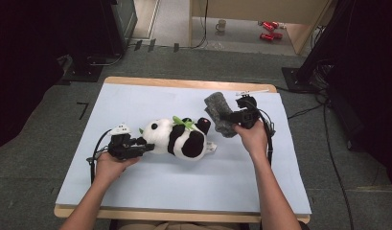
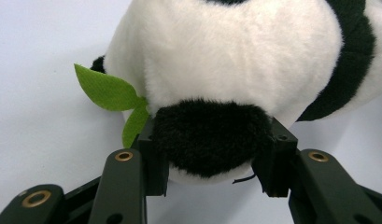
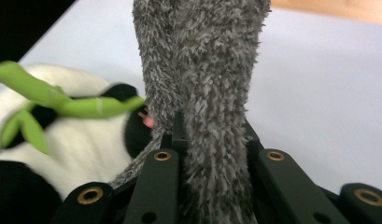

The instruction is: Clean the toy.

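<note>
A black and white plush panda [image 1: 179, 137] lies on its side on the pale blue mat [image 1: 136, 187], with green felt leaves [image 1: 183, 122] on it. My left gripper [image 1: 144, 147] is at the toy's left end, shut on a black furry limb [image 2: 209, 137] of the panda [image 2: 226, 51]; a green leaf [image 2: 107, 91] pokes out beside the left jaw. My right gripper [image 1: 230, 116] is shut on a grey fuzzy sock [image 1: 218, 112], held just right of the panda's upper end. In the right gripper view the sock [image 3: 205, 79] rises between the jaws, with the panda [image 3: 72, 144] to its left.
The mat covers a wooden table [image 1: 193, 84] whose edge shows at the back. Beyond it on the floor are a mug [image 1: 221, 25] and red items [image 1: 269, 29]. Cables [image 1: 328, 134] run along the carpet to the right. Bare mat lies in front of the panda.
</note>
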A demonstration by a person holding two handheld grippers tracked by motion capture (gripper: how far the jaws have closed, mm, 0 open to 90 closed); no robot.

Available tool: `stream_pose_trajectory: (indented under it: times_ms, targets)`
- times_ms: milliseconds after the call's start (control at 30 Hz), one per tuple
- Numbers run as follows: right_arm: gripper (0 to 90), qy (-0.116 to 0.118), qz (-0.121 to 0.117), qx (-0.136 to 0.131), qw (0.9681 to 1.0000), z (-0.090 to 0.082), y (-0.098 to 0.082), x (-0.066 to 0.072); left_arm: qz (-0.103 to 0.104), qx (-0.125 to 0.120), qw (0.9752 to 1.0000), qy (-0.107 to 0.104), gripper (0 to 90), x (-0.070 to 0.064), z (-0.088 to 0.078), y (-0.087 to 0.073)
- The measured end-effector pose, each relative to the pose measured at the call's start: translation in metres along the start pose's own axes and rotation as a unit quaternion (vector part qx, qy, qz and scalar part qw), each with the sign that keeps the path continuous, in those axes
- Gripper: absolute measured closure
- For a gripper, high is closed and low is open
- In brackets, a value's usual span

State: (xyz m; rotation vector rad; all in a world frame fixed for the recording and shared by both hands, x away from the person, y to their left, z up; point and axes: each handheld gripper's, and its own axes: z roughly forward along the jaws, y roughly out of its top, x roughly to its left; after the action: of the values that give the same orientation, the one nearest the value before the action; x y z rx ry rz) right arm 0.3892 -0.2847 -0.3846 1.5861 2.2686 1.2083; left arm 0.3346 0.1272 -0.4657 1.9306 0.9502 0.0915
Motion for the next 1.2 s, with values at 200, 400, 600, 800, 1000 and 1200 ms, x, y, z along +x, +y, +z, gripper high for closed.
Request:
stream_pose_trajectory:
  times_ms: [200, 400, 600, 800, 1000, 1200]
  targets:
    - [77.0, 0.023, -0.022, -0.007, 0.9995, 0.005, 0.01, 0.021, 0.003, -0.002, 1.0, 0.005, 53.7, -0.001, 0.0, -0.001]
    - [76.9, 0.044, -0.037, 0.008, 0.9983, 0.021, 0.016, 0.035, 0.008, -0.005, 0.9999, 0.01, 53.5, -0.003, 0.0, -0.003]
    - [76.6, 0.048, -0.032, 0.039, 0.9976, 0.043, 0.008, 0.031, 0.002, -0.004, 0.9998, 0.017, 53.0, -0.005, 0.0, -0.005]
    - [76.5, 0.054, -0.016, 0.032, 0.9979, 0.045, 0.001, 0.022, -0.001, -0.005, 0.9998, 0.016, 52.8, -0.005, 0.0, -0.004]
    - [76.4, 0.052, -0.005, 0.032, 0.9981, 0.044, -0.002, 0.015, -0.003, -0.004, 0.9998, 0.017, 52.7, -0.006, 0.0, -0.003]
    - [76.4, 0.047, 0.003, 0.034, 0.9983, 0.043, -0.005, 0.009, -0.007, -0.002, 0.9999, 0.014, 52.2, -0.004, 0.0, -0.003]
